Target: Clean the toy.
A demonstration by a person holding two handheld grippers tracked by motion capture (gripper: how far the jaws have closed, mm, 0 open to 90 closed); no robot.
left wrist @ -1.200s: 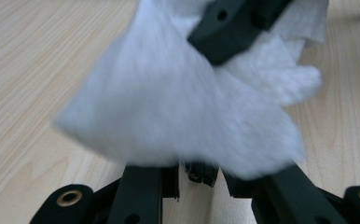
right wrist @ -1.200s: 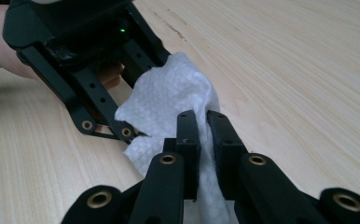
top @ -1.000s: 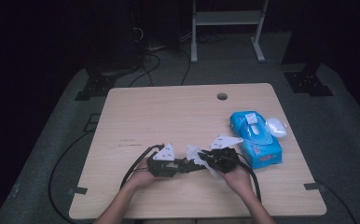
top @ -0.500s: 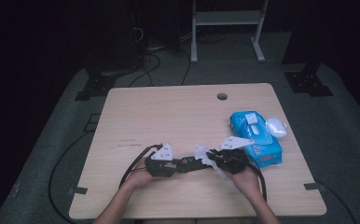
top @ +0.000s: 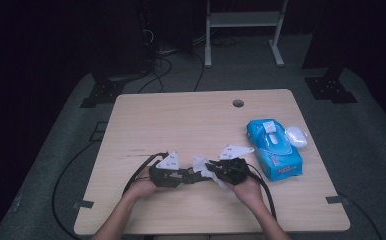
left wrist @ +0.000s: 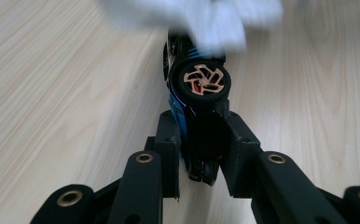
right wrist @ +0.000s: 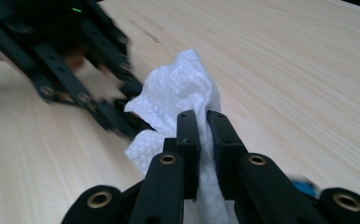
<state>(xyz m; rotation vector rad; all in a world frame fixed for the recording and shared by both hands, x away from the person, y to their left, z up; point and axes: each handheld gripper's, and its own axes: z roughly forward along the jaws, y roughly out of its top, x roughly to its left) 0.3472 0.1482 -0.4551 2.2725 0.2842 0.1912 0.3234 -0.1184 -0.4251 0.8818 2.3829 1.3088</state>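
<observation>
On the table (top: 181, 120), toward its near edge, your two hands meet with the grippers pointing at each other. Well off to the right of your right gripper (top: 216, 170) lies the blue wipe pack (top: 276, 150), with a small white thing just beyond it that you cannot make out. Your left gripper (top: 188, 176) has its jaws pinching the toy car (left wrist: 197, 116): the car sits clamped between the pads, its blue and black body running forward out of the jaws and one wheel with a copper-coloured rim facing up just past the tips. Your right gripper's jaws are pressed together on a white wipe (right wrist: 183, 98), which bunches up above and to the left of the tips. The wipe lies against the far end of the car, straight ahead of the left jaws.
</observation>
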